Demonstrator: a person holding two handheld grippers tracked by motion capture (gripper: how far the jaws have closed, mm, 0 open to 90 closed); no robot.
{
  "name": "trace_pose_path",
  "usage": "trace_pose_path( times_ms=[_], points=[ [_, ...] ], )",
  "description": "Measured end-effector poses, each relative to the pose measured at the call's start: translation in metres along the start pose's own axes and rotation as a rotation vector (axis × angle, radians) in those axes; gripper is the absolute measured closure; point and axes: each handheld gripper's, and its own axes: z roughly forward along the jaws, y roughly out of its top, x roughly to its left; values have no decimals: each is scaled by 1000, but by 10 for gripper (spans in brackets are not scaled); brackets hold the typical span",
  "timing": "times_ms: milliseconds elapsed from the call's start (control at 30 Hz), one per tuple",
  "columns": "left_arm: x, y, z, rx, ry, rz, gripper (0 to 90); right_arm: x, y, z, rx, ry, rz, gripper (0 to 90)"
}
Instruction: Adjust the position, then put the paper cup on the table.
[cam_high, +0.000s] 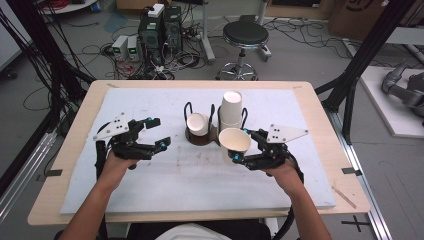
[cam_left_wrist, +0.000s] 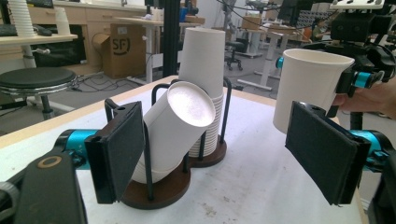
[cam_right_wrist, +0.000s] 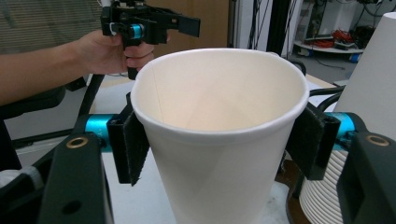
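My right gripper is shut on a white paper cup, held upright above the mat with its mouth up. In the right gripper view the cup sits between both pads. Just behind it, two wire racks on brown bases hold cup stacks. One stack leans over, the other stack stands upside down and upright. My left gripper is open to the left of the racks, holding nothing. In the left gripper view the leaning stack lies past its open jaws, with the held cup at the right.
A white mat covers the wooden table. Beyond the far edge stand a black stool, electronics boxes and floor cables. Black frame posts rise at both sides.
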Motion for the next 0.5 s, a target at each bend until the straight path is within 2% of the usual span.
trace_pose_path(
  times_ms=[300, 500],
  points=[
    [-2, 2, -2, -3, 17, 12, 198, 2, 0, -4, 7, -11, -14, 315],
    [3, 0, -8, -7, 29, -2, 199, -1, 1, -9, 3, -36, -5, 315]
  ],
)
